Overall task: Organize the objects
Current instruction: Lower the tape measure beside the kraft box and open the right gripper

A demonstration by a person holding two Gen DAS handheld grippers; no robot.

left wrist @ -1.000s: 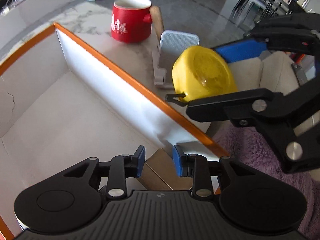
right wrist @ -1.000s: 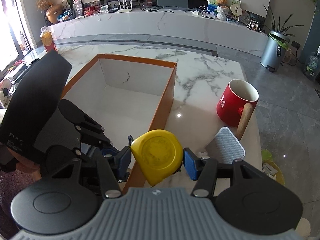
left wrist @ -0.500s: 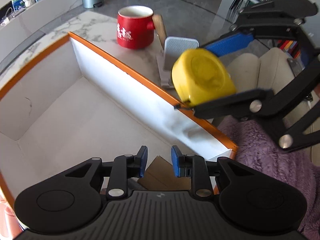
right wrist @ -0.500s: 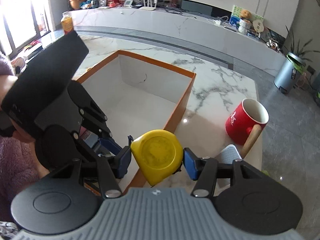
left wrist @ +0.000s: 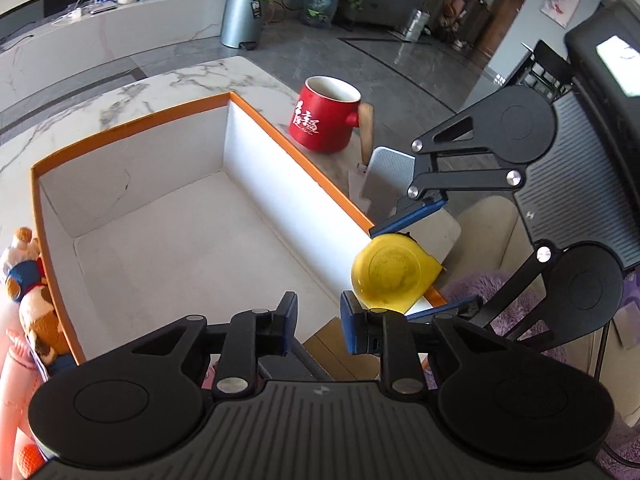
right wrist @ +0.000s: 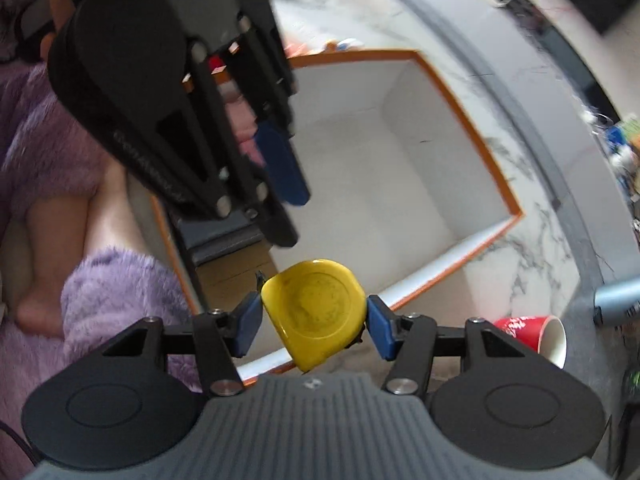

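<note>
Red mug beside orange-rimmed box, grey stand nearby

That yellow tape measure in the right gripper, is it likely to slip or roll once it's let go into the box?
The yellow tape measure looks hard and glossy, so the right gripper may slip on its curved edges. With one flat side, it will probably settle rather than roll in the orange box.

Yellow tape measure held over, seemingly, the box corner
</note>
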